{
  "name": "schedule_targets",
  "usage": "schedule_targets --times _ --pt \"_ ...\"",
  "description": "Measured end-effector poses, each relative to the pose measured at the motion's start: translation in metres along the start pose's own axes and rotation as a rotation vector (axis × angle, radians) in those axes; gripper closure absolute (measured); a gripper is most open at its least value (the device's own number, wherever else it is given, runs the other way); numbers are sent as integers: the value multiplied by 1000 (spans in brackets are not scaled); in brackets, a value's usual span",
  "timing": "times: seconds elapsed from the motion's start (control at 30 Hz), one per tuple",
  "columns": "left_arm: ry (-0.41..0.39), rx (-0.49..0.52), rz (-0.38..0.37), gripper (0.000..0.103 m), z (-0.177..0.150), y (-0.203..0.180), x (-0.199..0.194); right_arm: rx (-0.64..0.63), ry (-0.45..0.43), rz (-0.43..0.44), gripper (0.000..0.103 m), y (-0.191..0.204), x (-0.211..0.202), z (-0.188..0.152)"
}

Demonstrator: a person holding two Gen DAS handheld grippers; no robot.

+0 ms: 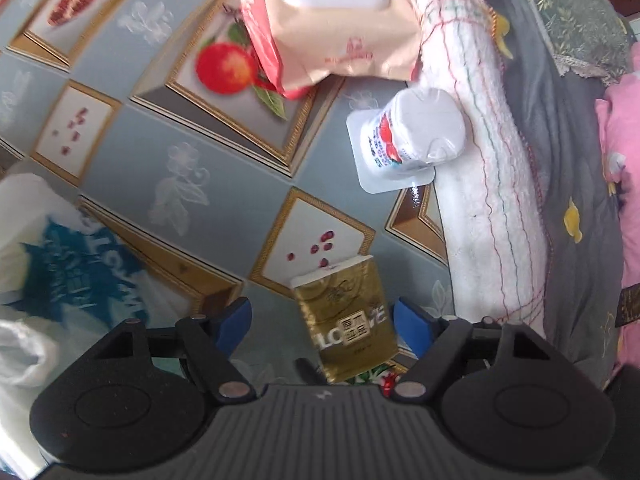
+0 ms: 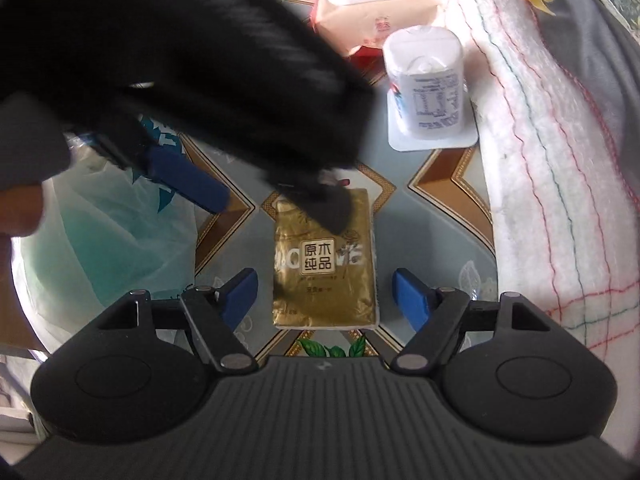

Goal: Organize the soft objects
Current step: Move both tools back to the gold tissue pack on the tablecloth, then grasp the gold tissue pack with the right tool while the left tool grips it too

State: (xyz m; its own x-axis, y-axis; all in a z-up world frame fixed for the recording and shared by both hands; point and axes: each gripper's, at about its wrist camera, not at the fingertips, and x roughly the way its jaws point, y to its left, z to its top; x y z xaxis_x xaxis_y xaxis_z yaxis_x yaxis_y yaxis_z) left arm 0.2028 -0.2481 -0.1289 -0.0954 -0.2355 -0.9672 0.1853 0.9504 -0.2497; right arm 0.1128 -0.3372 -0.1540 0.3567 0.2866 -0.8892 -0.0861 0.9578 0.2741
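Both grippers hang spread over the small gold foil tissue packet [image 2: 325, 258] lying flat on the fruit-patterned tablecloth [image 1: 224, 184]: left gripper [image 1: 322, 322], right gripper [image 2: 325, 294]. Only the right view shows the left gripper's blue finger [image 2: 186, 180] crossing overhead.

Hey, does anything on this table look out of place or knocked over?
Yes. The yogurt cup stands upside down on its foil lid beside the white towel, and it is the one hard item among soft goods. The wet wipes pack leans partly on that towel. Nothing looks spilled.
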Motion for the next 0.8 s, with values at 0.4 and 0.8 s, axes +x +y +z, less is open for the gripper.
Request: schedule_targets --times 0.4,0.8 --pt "63 -46 -30 31 5 -10 31 27 -33 -16 53 6 1 1" --pt "11 -35 -103 45 -16 -15 2 58 -105 -36 53 23 -43 -2"
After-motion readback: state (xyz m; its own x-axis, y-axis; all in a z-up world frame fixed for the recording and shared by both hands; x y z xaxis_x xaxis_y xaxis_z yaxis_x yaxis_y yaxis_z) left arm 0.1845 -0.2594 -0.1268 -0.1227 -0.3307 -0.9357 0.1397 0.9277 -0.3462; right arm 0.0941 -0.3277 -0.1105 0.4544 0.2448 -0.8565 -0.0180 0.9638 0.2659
